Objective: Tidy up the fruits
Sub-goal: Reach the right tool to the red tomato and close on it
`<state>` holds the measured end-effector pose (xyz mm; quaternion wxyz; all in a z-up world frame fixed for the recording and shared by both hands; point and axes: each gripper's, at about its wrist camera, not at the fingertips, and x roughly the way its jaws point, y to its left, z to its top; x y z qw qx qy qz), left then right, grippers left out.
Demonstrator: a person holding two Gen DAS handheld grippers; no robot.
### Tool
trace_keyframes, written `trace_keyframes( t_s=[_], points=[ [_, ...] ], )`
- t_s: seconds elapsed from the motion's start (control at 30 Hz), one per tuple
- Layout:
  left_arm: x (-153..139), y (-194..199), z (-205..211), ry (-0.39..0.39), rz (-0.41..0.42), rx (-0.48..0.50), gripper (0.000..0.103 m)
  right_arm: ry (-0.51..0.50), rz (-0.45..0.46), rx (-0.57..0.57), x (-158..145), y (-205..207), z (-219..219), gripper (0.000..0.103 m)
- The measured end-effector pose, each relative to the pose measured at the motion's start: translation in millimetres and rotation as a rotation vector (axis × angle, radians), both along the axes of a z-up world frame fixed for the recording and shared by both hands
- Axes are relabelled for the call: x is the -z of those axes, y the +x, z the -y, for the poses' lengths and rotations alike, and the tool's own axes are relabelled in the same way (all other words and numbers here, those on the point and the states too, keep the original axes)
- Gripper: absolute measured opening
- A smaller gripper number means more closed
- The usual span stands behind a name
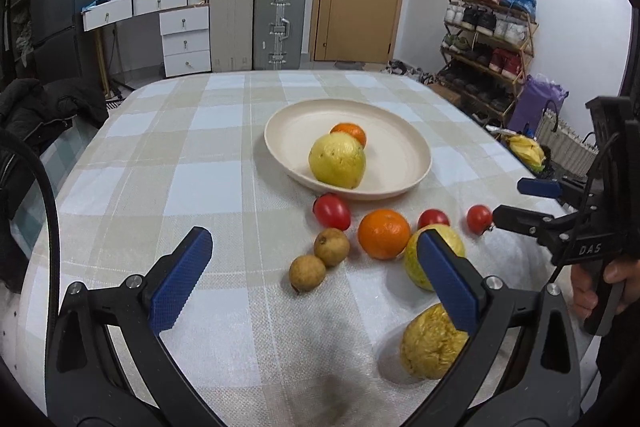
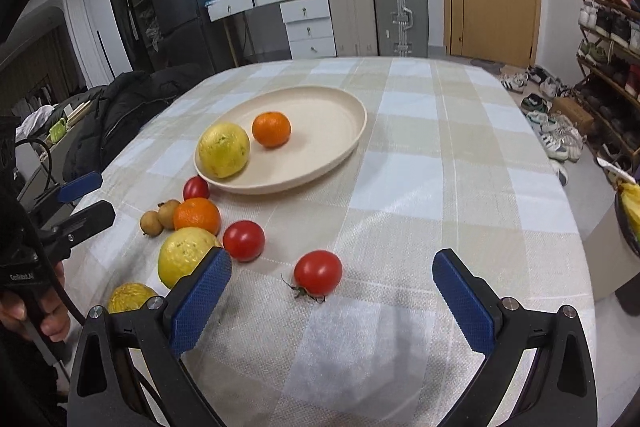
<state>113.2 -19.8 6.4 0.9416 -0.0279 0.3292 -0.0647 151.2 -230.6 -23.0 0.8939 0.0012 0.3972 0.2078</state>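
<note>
**Hand-held grippers spread wide over loose fruit beside a part-filled plate**

Left hand-held gripper (image 1: 316,283) and right hand-held gripper (image 2: 332,297) both stand wide open, holding nothing, above the counter (image 2: 440,187). Cream plate (image 2: 340,147), near mid-counter, holds one yellow guava (image 2: 224,149) and one orange (image 2: 271,129), close together. Loose toward the near edge lie a second orange (image 2: 197,215), three tomatoes (image 2: 318,272), two longans (image 1: 319,259) and two more yellow fruits (image 2: 184,255).
</note>
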Motion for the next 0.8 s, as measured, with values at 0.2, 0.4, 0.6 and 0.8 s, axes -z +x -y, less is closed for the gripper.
trace_keyframes(
  t_s=[0.2, 0.4, 0.6, 0.8],
  points=[
    [12.1, 13.5, -6.3, -0.008, -0.058, -0.034, 0.102, 0.043, -0.067, -0.030, 11.5, 5.1, 0.7, 0.092],
    [22.3, 23.3, -11.3, -0.024, -0.109, -0.040, 0.102, 0.050, -0.108, -0.059, 20.7, 7.6, -6.4, 0.080],
    [30.5, 32.6, -12.8, -0.027, -0.153, -0.043, 0.102, 0.049, -0.107, -0.067, 20.4, 7.5, -10.4, 0.072],
    [37.3, 40.5, -19.7, -0.055, -0.182, -0.057, 0.102, 0.031, -0.095, -0.062, 20.0, 6.7, -13.2, 0.059]
  ],
)
